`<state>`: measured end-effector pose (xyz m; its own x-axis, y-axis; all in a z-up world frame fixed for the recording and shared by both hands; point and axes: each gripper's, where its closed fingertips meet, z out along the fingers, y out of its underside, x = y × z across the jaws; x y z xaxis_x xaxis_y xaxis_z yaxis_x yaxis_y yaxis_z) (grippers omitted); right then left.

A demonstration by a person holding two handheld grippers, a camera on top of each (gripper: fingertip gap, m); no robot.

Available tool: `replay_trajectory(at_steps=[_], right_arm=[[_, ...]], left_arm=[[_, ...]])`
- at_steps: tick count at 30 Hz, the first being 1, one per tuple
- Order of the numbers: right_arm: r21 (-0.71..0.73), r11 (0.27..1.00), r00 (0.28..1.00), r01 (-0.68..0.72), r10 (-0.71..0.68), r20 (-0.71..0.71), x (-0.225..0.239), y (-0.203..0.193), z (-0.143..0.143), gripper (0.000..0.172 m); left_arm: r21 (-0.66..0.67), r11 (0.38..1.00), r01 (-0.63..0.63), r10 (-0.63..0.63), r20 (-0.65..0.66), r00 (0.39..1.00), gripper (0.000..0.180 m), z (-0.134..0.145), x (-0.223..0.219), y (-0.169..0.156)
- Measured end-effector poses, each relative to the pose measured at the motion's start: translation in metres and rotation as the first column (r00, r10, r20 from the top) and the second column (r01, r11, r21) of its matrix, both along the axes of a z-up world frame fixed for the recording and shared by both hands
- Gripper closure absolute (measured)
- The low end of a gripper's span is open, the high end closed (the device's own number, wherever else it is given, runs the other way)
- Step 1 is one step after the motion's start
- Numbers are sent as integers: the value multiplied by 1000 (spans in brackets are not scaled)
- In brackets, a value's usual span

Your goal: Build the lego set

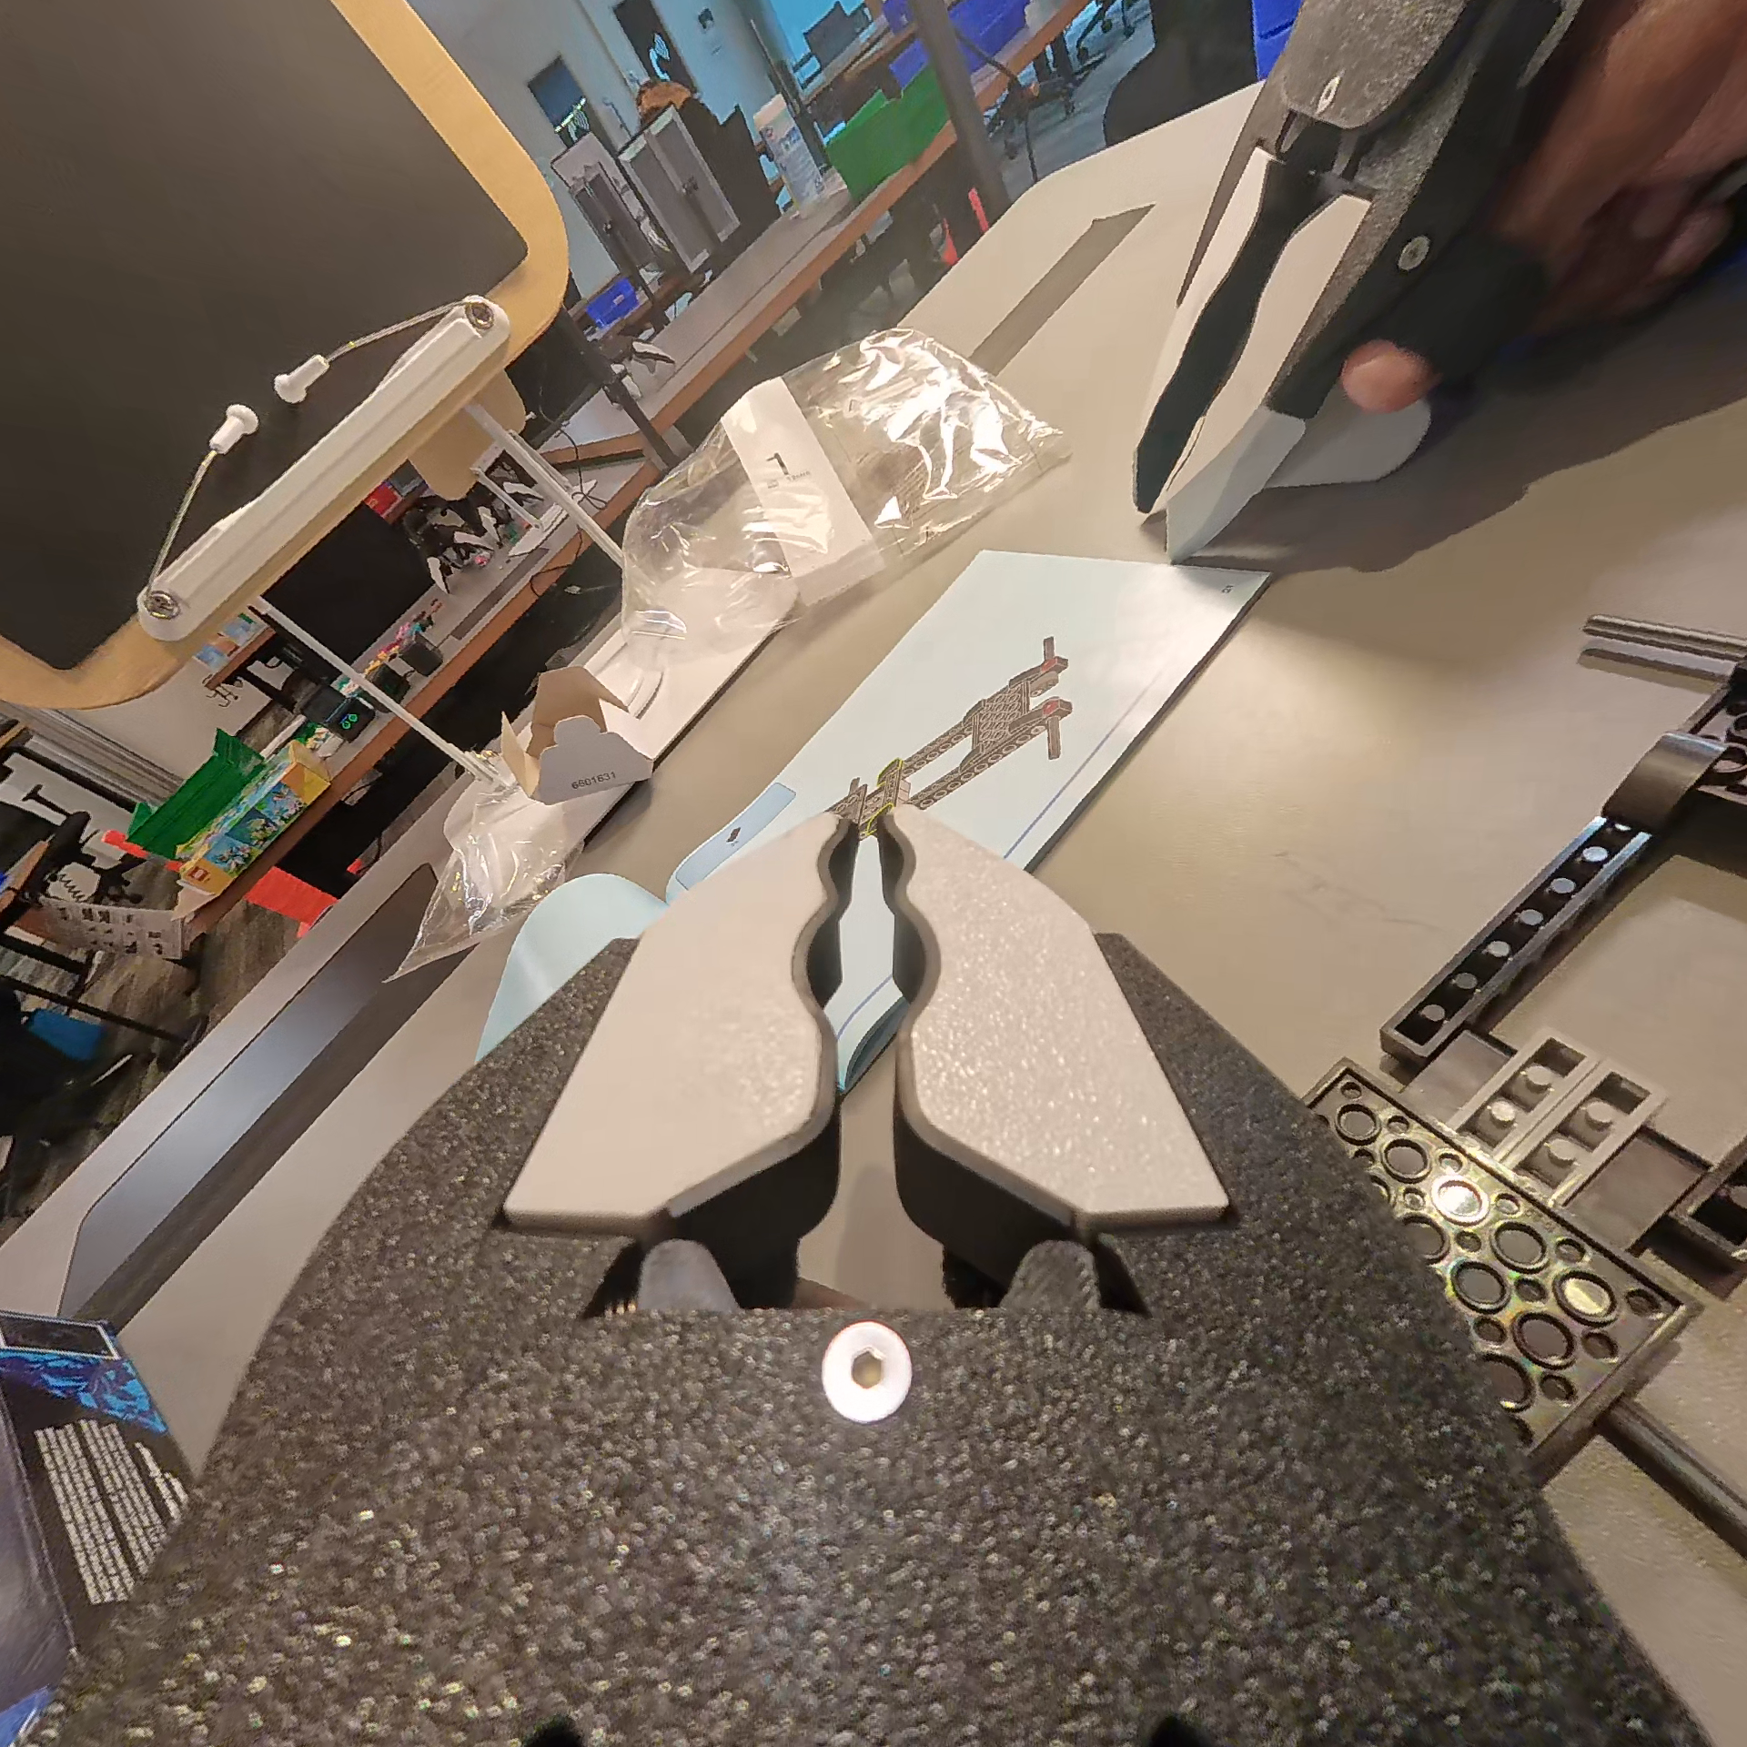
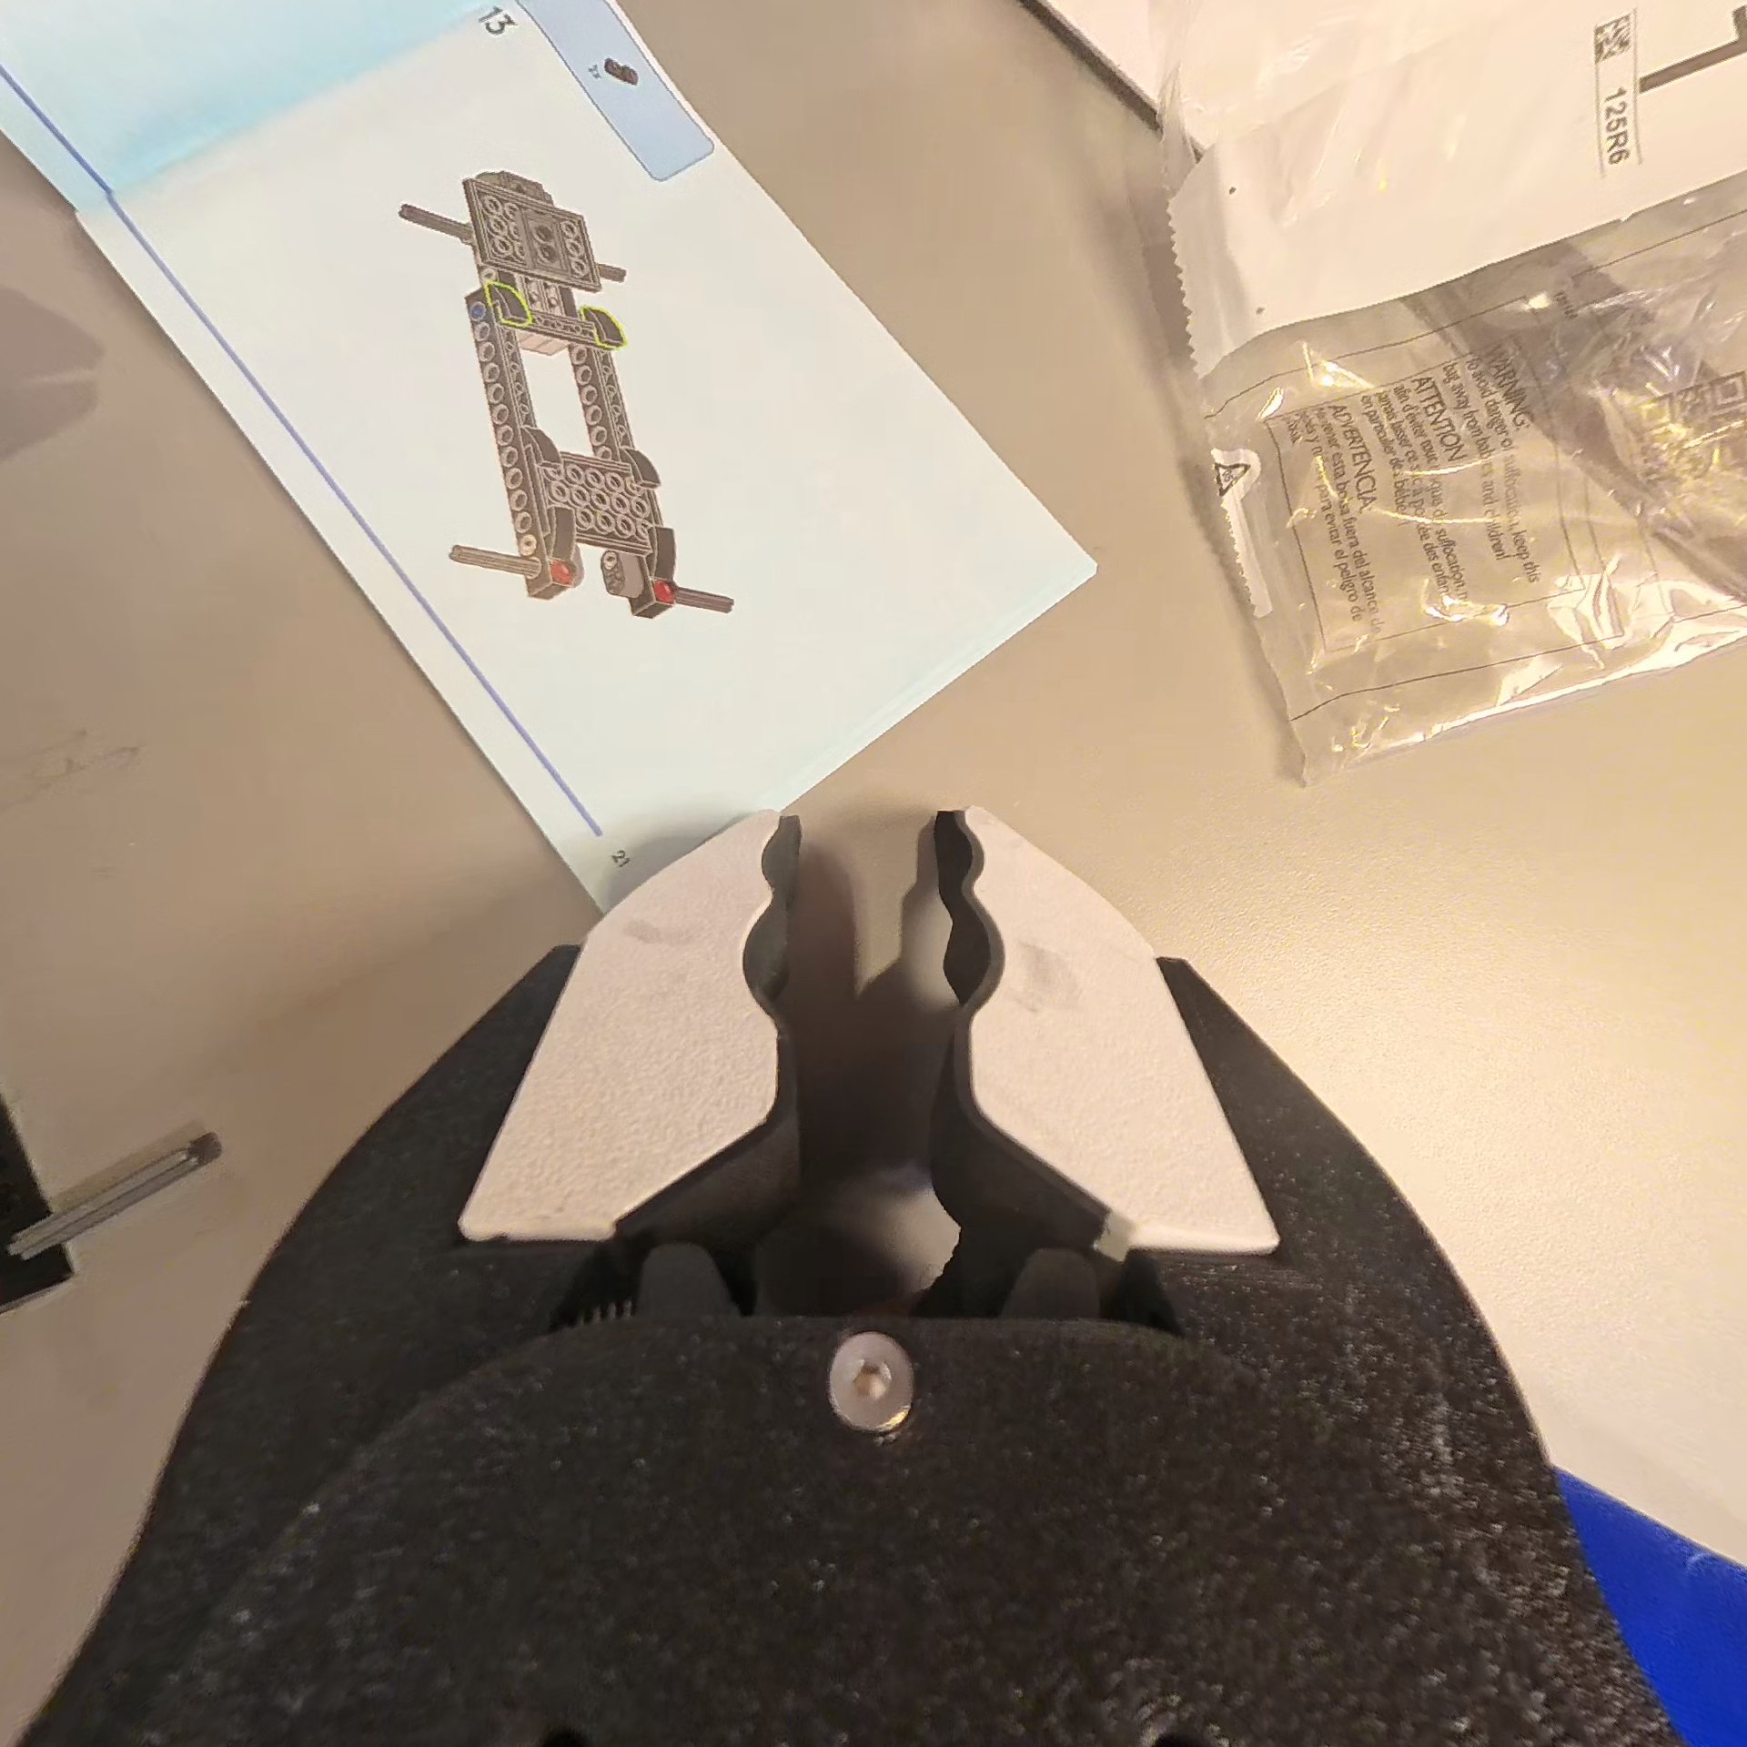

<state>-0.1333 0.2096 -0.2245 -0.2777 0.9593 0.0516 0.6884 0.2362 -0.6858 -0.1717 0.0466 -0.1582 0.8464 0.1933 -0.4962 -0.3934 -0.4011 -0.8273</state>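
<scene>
Over the open instruction booklet (image 1: 1040, 681), the left gripper (image 1: 868, 830) hangs with its jaws nearly pressed together, just a sliver between the tips and nothing pinched. Right gripper (image 2: 858, 827) is spread, only bare table (image 2: 1229, 945) between its fingers, tips just beside the booklet's near corner. Past that there's a clear plastic bag (image 2: 1475, 454) of parts to its right. Off to the left gripper's right sits a dark brick assembly (image 1: 1513, 1182) with holed plates and beams, flat on the table.
</scene>
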Motion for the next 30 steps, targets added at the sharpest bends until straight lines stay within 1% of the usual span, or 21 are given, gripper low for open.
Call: replay_trajectory(at_steps=[7,13,18,26,30], right_arm=[[1,1000,1000,2,-2,-1,0,0,0,143],[-9,1000,1000,-1,1,4,0,0,0,143],[-15,1000,1000,-3,4,6,0,-1,0,143],[-15,1000,1000,-6,6,6,0,-1,0,143],[-16,1000,1000,-6,6,7,0,-1,-1,143]], left_arm=[[1,1000,2,-2,0,1000,175,0,0,0],[-23,1000,3,-4,-32,999,176,-3,0,0],[-24,1000,4,-4,-29,1000,175,-3,-1,-1],[-45,999,11,-14,-60,998,175,-6,2,1],[-39,999,2,-5,-70,998,180,-5,-1,0]])
